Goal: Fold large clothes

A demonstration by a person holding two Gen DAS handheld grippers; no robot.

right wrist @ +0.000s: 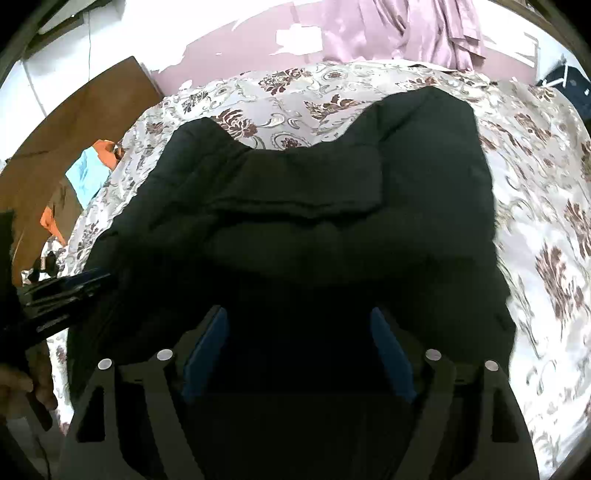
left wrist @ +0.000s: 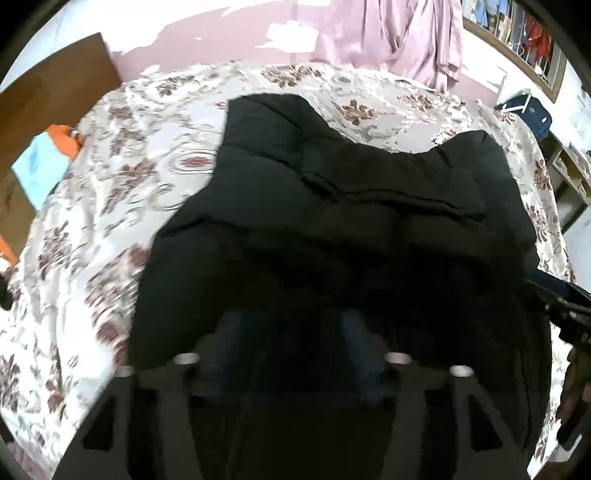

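A large black padded jacket [left wrist: 351,206] lies spread on a bed with a floral cover [left wrist: 110,192]; it also shows in the right wrist view [right wrist: 314,206]. My left gripper [left wrist: 291,325] hangs over the jacket's near edge, its blue-padded jaws apart with dark cloth under them. My right gripper [right wrist: 299,325] is open over the jacket's near edge, with nothing between the blue pads [right wrist: 207,350]. Each gripper shows at the side of the other's view: the right one in the left wrist view [left wrist: 569,302], the left one in the right wrist view [right wrist: 62,291].
The bed's floral cover [right wrist: 535,221] extends to both sides. A brown board [left wrist: 44,88] and blue and orange items [left wrist: 44,162] stand to the left. A pink curtain [left wrist: 406,33] hangs behind. Shelves [left wrist: 569,173] stand at the right.
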